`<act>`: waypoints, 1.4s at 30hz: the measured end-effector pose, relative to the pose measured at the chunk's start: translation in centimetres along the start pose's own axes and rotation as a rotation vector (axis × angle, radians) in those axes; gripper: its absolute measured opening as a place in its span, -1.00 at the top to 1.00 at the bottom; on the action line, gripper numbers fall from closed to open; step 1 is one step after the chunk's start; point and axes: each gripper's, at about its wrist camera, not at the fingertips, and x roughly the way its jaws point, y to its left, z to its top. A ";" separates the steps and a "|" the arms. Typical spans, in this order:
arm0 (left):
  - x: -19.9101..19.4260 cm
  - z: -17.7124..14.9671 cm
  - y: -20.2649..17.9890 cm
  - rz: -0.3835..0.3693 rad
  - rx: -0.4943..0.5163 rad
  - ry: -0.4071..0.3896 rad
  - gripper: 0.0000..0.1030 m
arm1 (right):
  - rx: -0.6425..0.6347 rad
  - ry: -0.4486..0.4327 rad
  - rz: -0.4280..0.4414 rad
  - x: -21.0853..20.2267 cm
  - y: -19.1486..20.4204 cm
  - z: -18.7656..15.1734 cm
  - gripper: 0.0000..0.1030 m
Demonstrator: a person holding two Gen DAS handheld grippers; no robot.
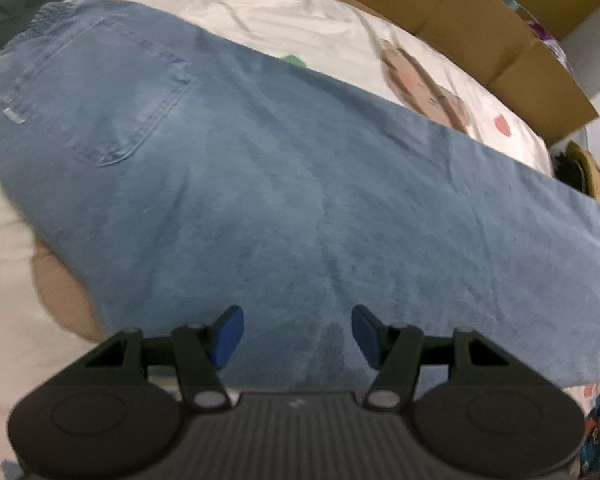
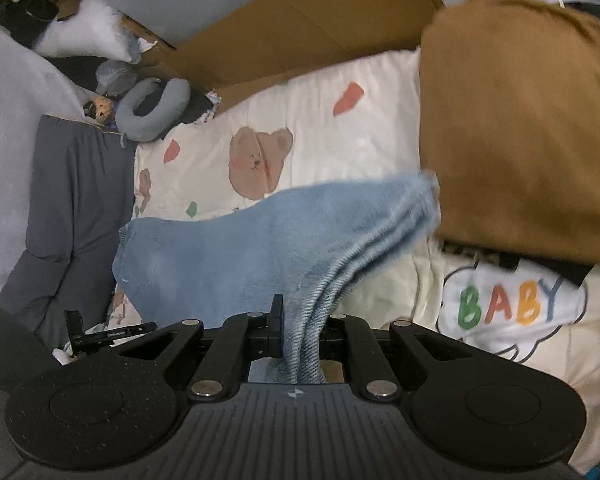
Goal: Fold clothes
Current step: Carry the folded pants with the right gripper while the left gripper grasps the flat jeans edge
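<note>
Jeans: the blue jeans (image 1: 284,184) lie flat on the bear blanket (image 1: 300,12). They run long from the upper left of the left wrist picture, where the back pocket (image 1: 112,96) is, down to the right edge.
Far end of the jeans: in the right wrist picture, the leg end (image 2: 260,248) is lifted and bunched, and points toward the upper right.
Left gripper: the left gripper (image 1: 297,336) hangs low over the jeans with its blue tips apart, holding nothing.
Right gripper: the right gripper (image 2: 300,328) is pinched tight on the denim.
Nearby: a brown cloth (image 2: 520,128) sits at the upper right, touching the leg end.
</note>
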 end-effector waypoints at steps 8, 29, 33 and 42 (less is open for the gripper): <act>0.9 0.4 -0.9 -0.047 0.056 0.009 -0.21 | -0.024 0.004 -0.079 -3.9 0.8 2.6 0.85; 5.2 -1.2 -6.8 -0.275 0.180 0.135 0.68 | 0.028 0.026 -0.214 -6.2 4.6 5.2 0.85; 6.8 -1.1 -7.4 -0.291 0.199 0.145 0.76 | 0.011 0.016 -0.219 -6.4 6.1 5.9 0.84; 8.9 1.4 -9.2 -0.332 0.194 0.105 0.78 | -0.022 0.050 -0.242 -5.6 8.5 5.9 0.84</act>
